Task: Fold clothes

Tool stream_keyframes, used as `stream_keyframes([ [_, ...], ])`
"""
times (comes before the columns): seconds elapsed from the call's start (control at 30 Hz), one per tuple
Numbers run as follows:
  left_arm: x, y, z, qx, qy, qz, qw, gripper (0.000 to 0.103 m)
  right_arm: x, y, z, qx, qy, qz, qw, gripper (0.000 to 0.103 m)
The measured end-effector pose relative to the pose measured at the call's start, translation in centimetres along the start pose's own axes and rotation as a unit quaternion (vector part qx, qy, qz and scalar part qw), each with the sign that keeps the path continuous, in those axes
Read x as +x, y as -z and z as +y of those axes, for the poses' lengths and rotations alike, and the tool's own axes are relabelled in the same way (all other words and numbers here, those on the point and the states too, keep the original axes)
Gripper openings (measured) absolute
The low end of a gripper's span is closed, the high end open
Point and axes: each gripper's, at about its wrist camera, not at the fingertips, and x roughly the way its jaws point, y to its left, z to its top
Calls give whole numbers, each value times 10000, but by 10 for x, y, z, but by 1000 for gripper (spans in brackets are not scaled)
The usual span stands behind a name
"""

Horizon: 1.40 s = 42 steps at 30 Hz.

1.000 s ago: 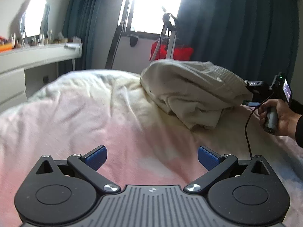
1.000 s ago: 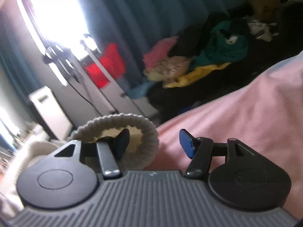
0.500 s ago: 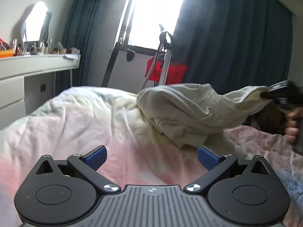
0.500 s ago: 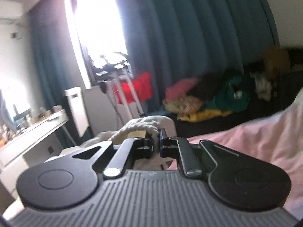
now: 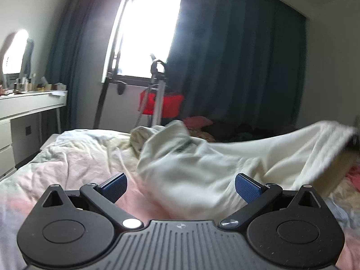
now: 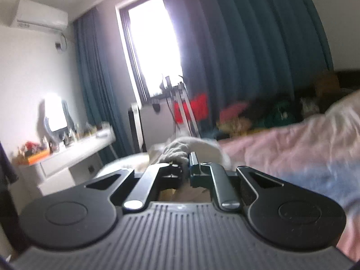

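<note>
A pink-and-cream bedspread [image 5: 74, 164] is seen covering the bed. A cream garment [image 5: 202, 168] lies crumpled on it, one edge lifted and stretched toward the right of the left wrist view. The left gripper [image 5: 180, 185] is held above the bedspread, jaws wide apart, nothing between them. The right gripper [image 6: 187, 164] is clamped on the garment's ribbed edge [image 6: 177, 149].

We see our left gripper [image 5: 180, 187] with blue ribbed pads [image 5: 247, 185], black arms, silver screws and a grey ribbed base; the right gripper [image 6: 187, 160] matches.
</note>
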Motion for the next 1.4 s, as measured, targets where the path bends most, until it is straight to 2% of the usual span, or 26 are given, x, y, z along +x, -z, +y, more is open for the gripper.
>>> stream_keyframes([
  [0.1,-9,5,-13,176,141,151,9996,103,-10,26,-1,-265,442,522,9973,10],
  [0.2,-2,14,-28,480,171,333,9981,103,2,43,-17,80,658,1308,9892,10],
  [0.27,8,23,-35,663,121,472,9966,103,12,47,-29,332,880,1672,9814,11],
  [0.33,16,30,-37,715,107,614,9955,103,8,51,-38,826,825,1948,9739,12],
  [0.43,26,40,-39,765,171,806,9937,102,1,58,-58,1596,760,2166,9601,17],
  [0.5,29,45,-39,864,185,865,9923,102,-4,64,-69,2052,699,2293,9489,35],
  [0.6,31,49,-43,1044,229,920,9900,102,-16,64,-80,2452,462,2148,9442,50],
  [0.67,31,50,-49,1153,308,925,9885,98,-21,59,-83,2513,320,1970,9471,56],
  [0.73,37,49,-58,1353,341,935,9858,98,-28,51,-84,2547,177,1613,9533,61],
  [0.83,50,48,-79,1839,426,983,9771,95,-35,43,-88,2603,-63,1099,9592,63],
  [0.87,55,47,-86,2024,449,995,9732,94,-34,42,-89,2593,-95,1020,9603,70],
  [1.03,102,52,-119,2861,230,1263,9496,90,-6,55,-98,2691,124,1448,9521,72],
  [1.2,146,56,-142,3236,158,1562,9331,88,9,62,-106,2614,345,1523,9525,72],
  [1.27,163,52,-148,3183,-75,1775,9312,70,16,68,-112,2699,432,1590,9487,72],
  [1.37,182,39,-142,2679,-311,1981,9424,70,28,80,-124,2966,565,1850,9352,72],
  [1.4,185,39,-141,2697,-372,2018,9408,69,30,84,-126,3019,574,1917,9321,72],
])
